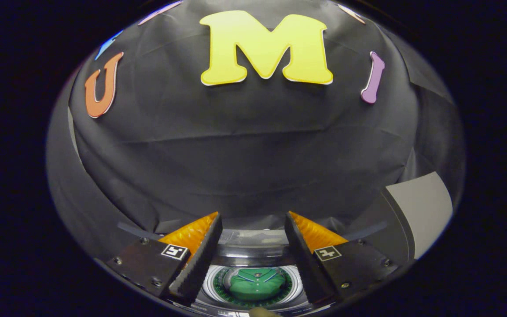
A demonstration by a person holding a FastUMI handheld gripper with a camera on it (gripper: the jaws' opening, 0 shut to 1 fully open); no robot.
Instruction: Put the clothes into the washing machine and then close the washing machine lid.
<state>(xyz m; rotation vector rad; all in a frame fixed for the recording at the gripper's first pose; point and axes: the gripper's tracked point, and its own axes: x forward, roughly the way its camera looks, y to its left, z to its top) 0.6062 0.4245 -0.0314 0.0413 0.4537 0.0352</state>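
1. The gripper (253, 220) stood open, its two wedge-shaped fingers (200, 259) spread apart with nothing pressed between them; their inner faces were ribbed like fine saw teeth.
2. Each finger sat on a flat, dark, bolted plate carrying a small square black-and-white marker tag (174, 252); the tags bore blocky patterns, not readable words.
3. Below the gap between the fingers lay the round top-loading washing machine drum (295, 286), a pale ring around a dark perforated tub.
4. The folded green garment with a lighter striped collar (257, 284) lay inside that drum, near its middle, well apart from both fingers.
5. A glossy, clear curved washing machine lid (253, 240) stood raised at the drum's far rim, just ahead of the fingers, so the machine was still open.
6. Behind it hung the creased matte black cloth wall (244, 154).
7. A plain grey flat panel (425, 211) showed past the wall's right edge.
8. No brand name or legible writing could be made out on the machine.
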